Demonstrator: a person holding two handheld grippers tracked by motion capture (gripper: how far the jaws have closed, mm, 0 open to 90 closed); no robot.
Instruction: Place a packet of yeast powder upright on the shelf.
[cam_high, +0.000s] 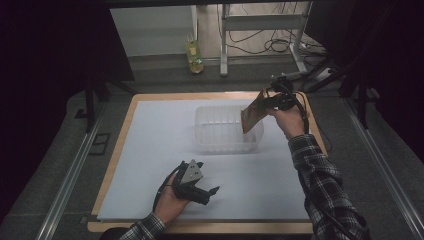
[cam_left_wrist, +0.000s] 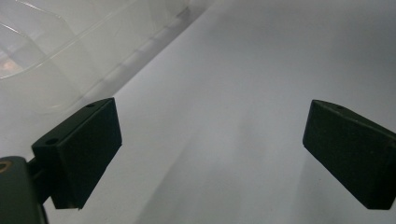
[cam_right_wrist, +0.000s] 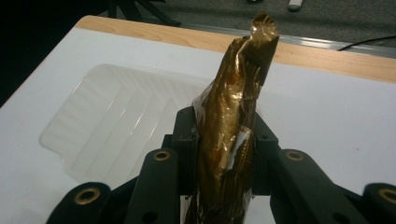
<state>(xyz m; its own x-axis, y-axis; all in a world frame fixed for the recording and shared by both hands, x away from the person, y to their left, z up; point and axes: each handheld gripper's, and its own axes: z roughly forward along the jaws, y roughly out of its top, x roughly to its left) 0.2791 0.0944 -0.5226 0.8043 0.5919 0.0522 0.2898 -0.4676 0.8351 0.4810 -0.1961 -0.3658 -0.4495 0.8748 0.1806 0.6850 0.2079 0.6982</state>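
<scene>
My right gripper (cam_high: 272, 100) pinches a gold packet (cam_high: 253, 114) above the far right corner of the clear tub (cam_high: 220, 142); I judge I'm carrying it in. Next: lower it past the rim, then release. My left gripper (cam_high: 209, 192) rests wide, empty, well clear on open white tabletop (cam_high: 150, 150).

a wooden-edged desk (cam_high: 120, 150) carries a white sheet (cam_high: 160, 150), and a clear ribbed plastic tray (cam_high: 222, 131) sits on the sheet toward the far right. the right hand (cam_high: 290, 120), in a plaid sleeve (cam_high: 322, 185), holds the right claw (cam_high: 266, 101) above the tray's right end; its jaws pinch a crinkled gold wrapper (cam_high: 252, 115) that hangs tilted over the tray's rim. the left hand (cam_high: 170, 200) rests the left claw (cam_high: 212, 191) low on the near sheet, jaws apart, a grey three-cornered plate (cam_high: 191, 172) on top. a bottle of yellowish liquid (cam_high: 194, 55) stands on the floor beyond the desk, near cables (cam_high: 265, 45).
</scene>
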